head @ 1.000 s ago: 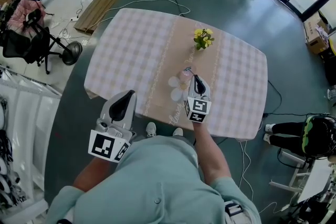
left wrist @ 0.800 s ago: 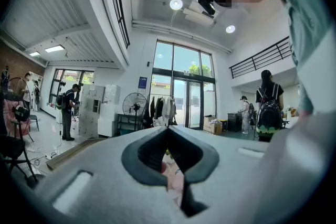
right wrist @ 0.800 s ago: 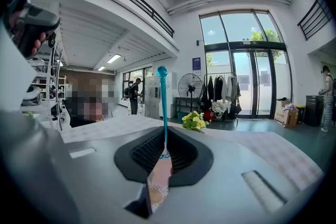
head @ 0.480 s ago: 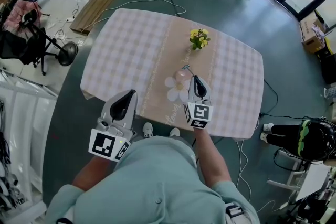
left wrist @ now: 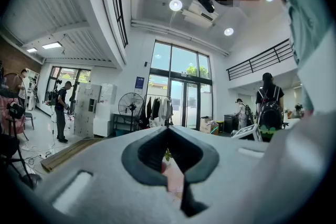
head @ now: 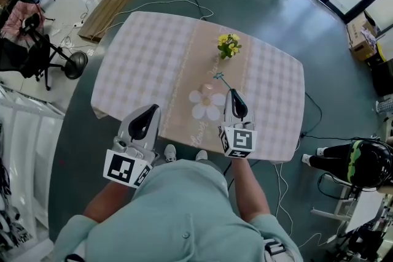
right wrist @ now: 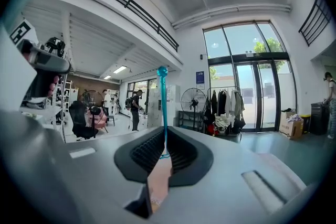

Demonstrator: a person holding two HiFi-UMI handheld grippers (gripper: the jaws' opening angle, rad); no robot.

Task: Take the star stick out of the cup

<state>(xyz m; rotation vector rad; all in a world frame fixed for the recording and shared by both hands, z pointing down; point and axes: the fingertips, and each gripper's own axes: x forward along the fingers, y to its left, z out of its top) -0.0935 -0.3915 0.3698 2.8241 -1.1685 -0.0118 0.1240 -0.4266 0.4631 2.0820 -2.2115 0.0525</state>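
Note:
My right gripper [head: 233, 93] is shut on the lower end of a thin teal star stick [head: 223, 82], which slants up and to the left, with its star tip over the tablecloth. In the right gripper view the stick [right wrist: 163, 107] rises straight out of the shut jaws of the right gripper [right wrist: 165, 132]. The small pink cup [head: 207, 89] stands on a white flower-shaped mat [head: 206, 105] just left of the gripper, apart from the stick. My left gripper [head: 148, 110] hangs shut and empty off the table's near edge; in its own view the left gripper [left wrist: 168, 131] holds nothing.
A pot of yellow flowers [head: 228, 45] stands farther back on the beige runner of the checked table [head: 147, 58]. Cables lie on the floor [head: 202, 6] behind the table. A chair [head: 37, 52] and racks stand at the left, and people stand in the background.
The right gripper has drawn back to the right and toward me with the star stick, which now stands clear of the cup. The left gripper has stayed put.

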